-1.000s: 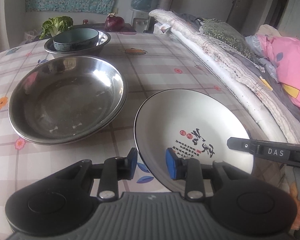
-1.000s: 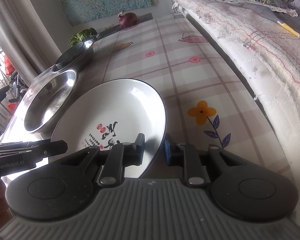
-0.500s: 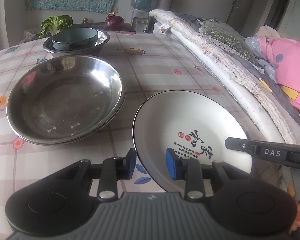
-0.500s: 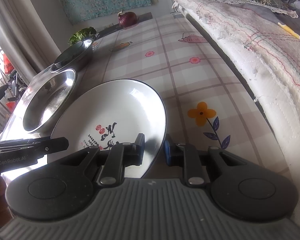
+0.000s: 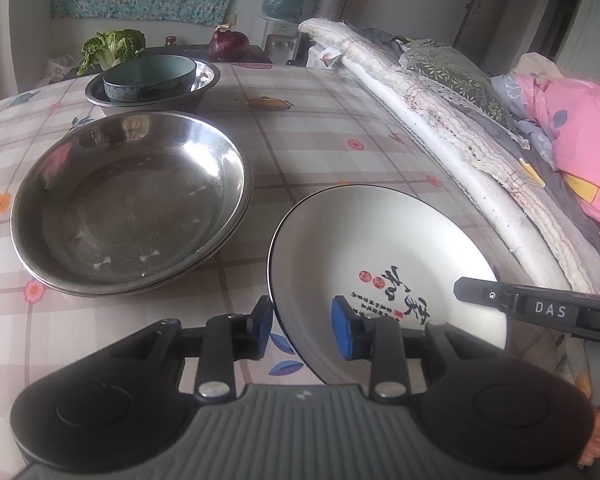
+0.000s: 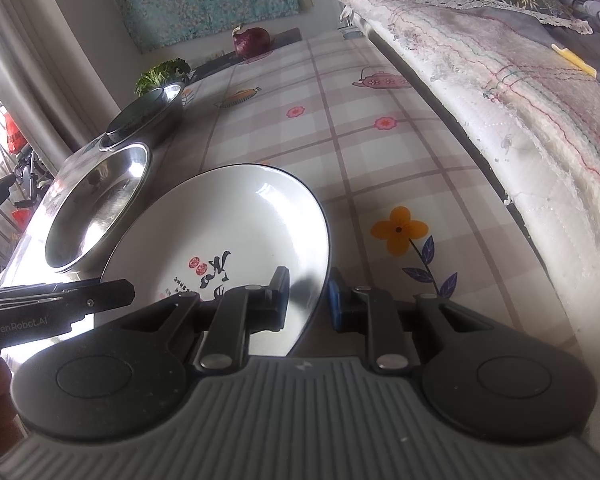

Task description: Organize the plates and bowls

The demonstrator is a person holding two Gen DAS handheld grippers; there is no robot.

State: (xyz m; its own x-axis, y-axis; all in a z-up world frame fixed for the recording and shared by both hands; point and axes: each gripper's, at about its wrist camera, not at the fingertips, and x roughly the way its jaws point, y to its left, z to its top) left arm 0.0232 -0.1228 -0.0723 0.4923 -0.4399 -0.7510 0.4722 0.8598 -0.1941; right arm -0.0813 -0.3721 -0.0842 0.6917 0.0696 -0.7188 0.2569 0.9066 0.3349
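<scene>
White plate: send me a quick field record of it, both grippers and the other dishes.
plate: white plate with black rim and printed characters, over the checked tablecloth
left gripper: straddles the plate's near-left rim, one pad inside, one outside; a gap shows at the rim
right gripper: straddles the near-right rim the same way
contact: pads pressing or not, cannot tell
steel basin: left of the plate, empty, apparently stacked on another
far basin: holds a teal bowl
behind: cabbage, red onion
</scene>
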